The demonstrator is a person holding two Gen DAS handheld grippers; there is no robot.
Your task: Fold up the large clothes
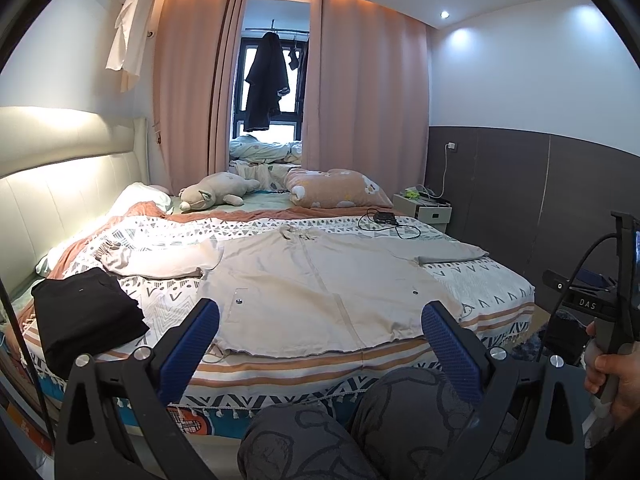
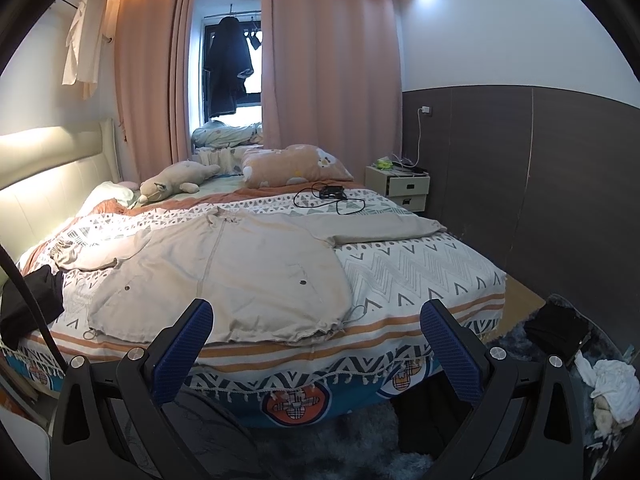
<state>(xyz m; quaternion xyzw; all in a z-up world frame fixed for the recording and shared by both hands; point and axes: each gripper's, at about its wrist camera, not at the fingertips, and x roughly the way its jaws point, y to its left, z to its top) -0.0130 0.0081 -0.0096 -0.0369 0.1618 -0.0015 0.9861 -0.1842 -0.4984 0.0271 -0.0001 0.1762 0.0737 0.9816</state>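
The left claw (image 1: 320, 334) is wide open at the bottom of its frame, with nothing between its blue pads (image 1: 191, 346). It hangs in the air in front of the bed, above the person's knees (image 1: 320, 432). The right claw (image 2: 316, 334) is wide open too and holds nothing.

Past the claws, in the middle of both frames, a big beige jacket (image 1: 320, 292) lies flat on the patterned bed cover (image 2: 416, 268). Its sleeves are spread out to both sides. Its bottom edge is near the foot of the bed.

A folded black cloth (image 1: 86, 312) sits at the lower left. A plush toy (image 1: 214, 194) and a pillow (image 1: 336, 188) lie far back. A hand (image 1: 612, 372) shows at the right edge.
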